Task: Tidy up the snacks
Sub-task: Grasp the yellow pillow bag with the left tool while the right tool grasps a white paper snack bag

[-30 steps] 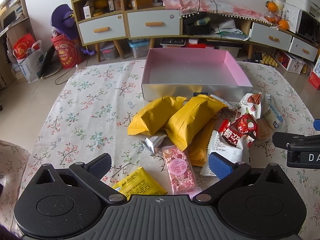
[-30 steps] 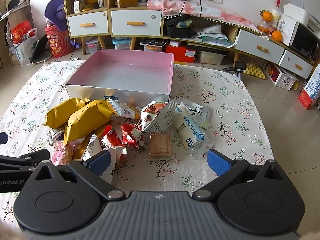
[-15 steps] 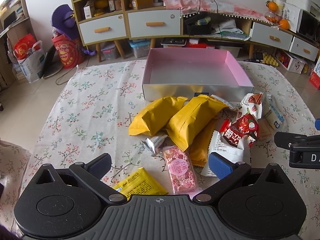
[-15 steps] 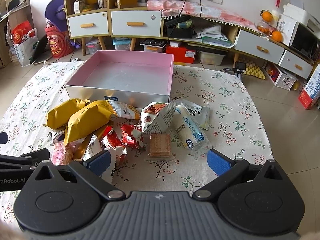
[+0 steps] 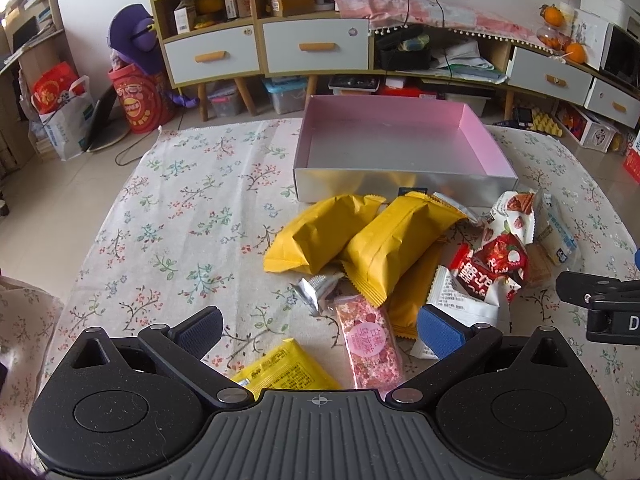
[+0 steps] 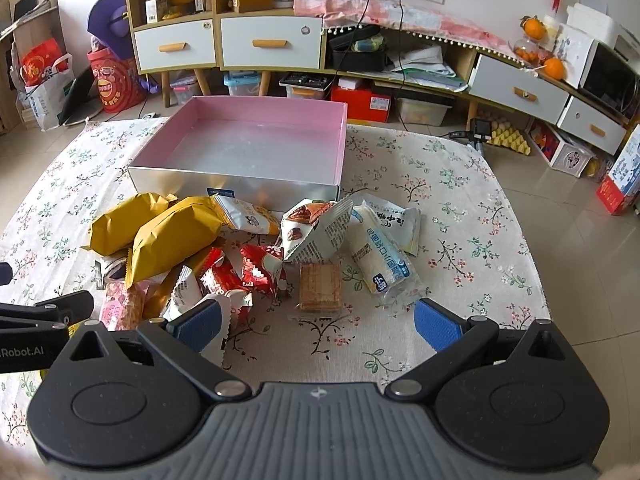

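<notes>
floral cloth covers the desk (image 5: 180, 216), where a pink-lined box (image 5: 400, 148) sits toward the far side with the snack pile (image 6: 248, 248) heaped just in front of its silver wall. both the left gripper (image 5: 320, 326) and right gripper (image 6: 318, 322) hang over the near snacks, fingers spread wide, gripping nothing.

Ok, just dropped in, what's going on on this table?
Snack sorting has barely begun. The pink-lined silver box holds nothing, and the packets, such as the two puffy yellow bags, lie heaped in front of it on the floral tablecloth. The left hand-held gripper and right hand-held gripper hover open, holding nothing.
</notes>
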The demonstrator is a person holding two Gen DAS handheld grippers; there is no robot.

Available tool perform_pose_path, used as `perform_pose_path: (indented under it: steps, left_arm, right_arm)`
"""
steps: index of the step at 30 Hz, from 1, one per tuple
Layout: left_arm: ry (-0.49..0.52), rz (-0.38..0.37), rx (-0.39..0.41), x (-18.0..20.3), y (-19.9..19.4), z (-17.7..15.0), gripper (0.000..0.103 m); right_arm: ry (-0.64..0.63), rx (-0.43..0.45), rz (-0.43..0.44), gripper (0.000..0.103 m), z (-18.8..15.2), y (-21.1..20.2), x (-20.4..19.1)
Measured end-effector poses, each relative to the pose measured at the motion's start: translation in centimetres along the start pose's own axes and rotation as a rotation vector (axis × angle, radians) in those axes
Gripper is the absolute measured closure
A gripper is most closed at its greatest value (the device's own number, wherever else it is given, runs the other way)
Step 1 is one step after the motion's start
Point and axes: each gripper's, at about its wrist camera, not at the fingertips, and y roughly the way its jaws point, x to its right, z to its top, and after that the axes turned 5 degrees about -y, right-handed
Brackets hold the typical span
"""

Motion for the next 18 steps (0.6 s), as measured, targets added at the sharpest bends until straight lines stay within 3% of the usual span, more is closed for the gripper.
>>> perform_pose_path:
  steps: [6, 12, 18]
  left_arm:
    - [0.007, -0.019, 0.038, -0.8, 1.2, 0.4, 0.0]
    - [0.042, -0.072, -0.015, -1.5, 3.2, 1.7, 0.0]
    - [0.041, -0.137, -0.07, -2.0, 4.8, 3.0, 0.001]
  right_arm:
    - [0.018, 0.014, 0.01, 0.0, 0.3, 0.3, 0.8]
    - [0.009, 0.001, 0.024, 0.0, 1.2, 1.2, 1.5]
    - [0.055, -0.031, 0.095, 0.0, 2.7, 2.1, 2.7]
